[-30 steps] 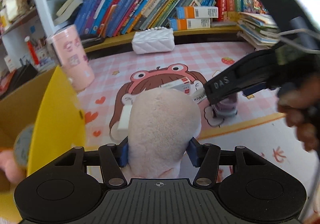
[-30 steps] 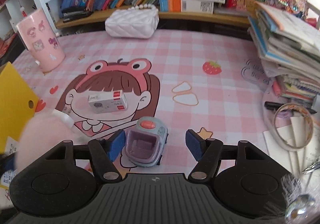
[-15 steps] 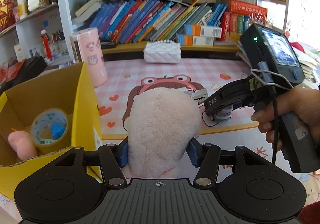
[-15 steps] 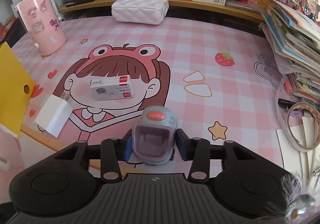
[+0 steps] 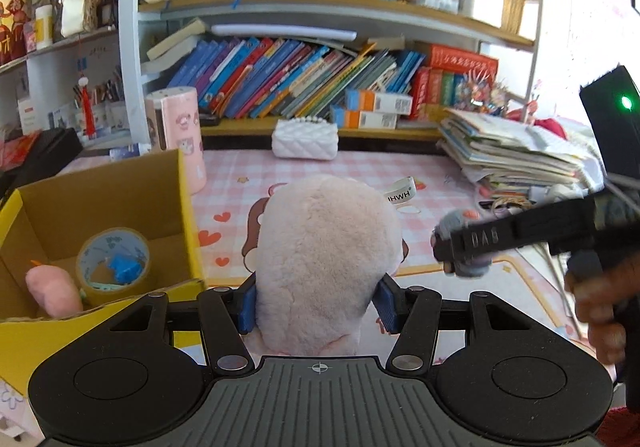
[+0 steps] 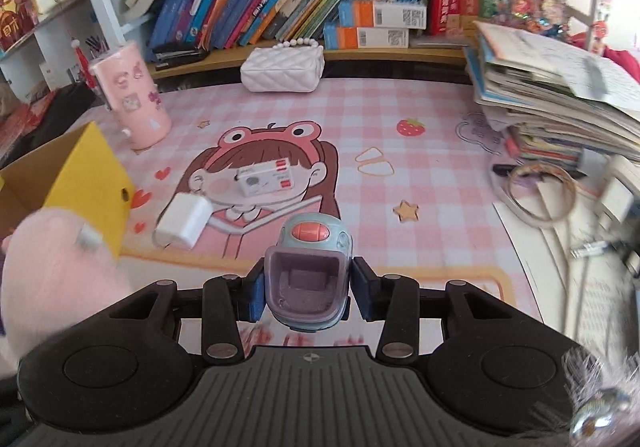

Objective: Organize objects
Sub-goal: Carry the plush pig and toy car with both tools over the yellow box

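Note:
My left gripper (image 5: 318, 301) is shut on a pale pink plush toy (image 5: 326, 251), held in the air just right of an open yellow cardboard box (image 5: 120, 203). The box holds a roll of tape (image 5: 114, 261), a blue piece and a pink soft thing (image 5: 52, 291). My right gripper (image 6: 308, 293) is shut on a small blue-grey toy with a red button (image 6: 310, 267), lifted above the desk. It shows at the right of the left wrist view (image 5: 464, 247). The plush (image 6: 60, 267) and box (image 6: 86, 183) show at the left of the right wrist view.
A small white box with red labels (image 6: 266, 177) and a white tag (image 6: 184, 221) lie on the pink cartoon mat (image 6: 400, 151). A pink cup (image 6: 130, 99), a white quilted purse (image 6: 282, 67), a book pile (image 6: 552, 99) and a bangle (image 6: 540, 193) stand around. Bookshelves fill the back.
My right gripper has closed on the toy and lifted it off the mat. My left gripper has risen with the plush, and the box's inside has come into view.

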Tool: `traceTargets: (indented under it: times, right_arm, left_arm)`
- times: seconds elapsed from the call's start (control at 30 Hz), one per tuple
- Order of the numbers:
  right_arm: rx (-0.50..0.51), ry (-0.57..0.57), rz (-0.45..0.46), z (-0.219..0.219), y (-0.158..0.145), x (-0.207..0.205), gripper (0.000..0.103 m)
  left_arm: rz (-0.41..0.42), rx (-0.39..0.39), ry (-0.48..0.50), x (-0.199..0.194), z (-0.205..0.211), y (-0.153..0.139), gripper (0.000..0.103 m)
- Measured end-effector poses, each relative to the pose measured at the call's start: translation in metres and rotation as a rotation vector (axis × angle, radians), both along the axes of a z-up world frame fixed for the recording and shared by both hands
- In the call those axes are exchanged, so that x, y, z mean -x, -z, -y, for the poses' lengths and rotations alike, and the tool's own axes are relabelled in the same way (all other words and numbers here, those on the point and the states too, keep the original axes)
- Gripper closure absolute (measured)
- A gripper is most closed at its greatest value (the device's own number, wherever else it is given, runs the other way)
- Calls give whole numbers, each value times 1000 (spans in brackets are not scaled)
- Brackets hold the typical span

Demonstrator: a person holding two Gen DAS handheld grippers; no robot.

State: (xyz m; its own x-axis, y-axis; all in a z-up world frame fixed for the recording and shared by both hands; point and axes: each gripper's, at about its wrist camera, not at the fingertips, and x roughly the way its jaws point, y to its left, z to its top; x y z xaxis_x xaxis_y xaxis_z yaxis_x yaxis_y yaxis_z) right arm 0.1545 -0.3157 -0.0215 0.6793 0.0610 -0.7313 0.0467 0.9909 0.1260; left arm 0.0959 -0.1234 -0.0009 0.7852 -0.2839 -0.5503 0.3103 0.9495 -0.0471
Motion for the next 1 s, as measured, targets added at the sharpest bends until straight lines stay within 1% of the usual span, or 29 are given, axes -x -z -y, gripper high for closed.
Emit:
traceTargets:
  times: [0.1,0.23,0.5,0.67,0.8,1.0]
  right_arm:
    - [25,-10,6,-21,-1,26,63]
    - [19,-40,-18,-54,0,50,63]
    - [27,-136,-13,-126,-2,86,63]
    - [24,-185,-11,-161,-2,103,63]
    - [15,-217,-23,-187,0,118,63]
    - [2,-248,-31,-216,2,137,63]
  left_arm:
    - [12,8,5,13,-17,-3,48]
    - [6,15,-14,30,-46,-5,48]
    - [-29,34,-122,63,-114,-4,48]
    - [-48,47,-191,83,-153,-2,48]
    - [-47,43,-219,98,-174,-2,48]
    - [-43,37,-236,118,-197,-3,48]
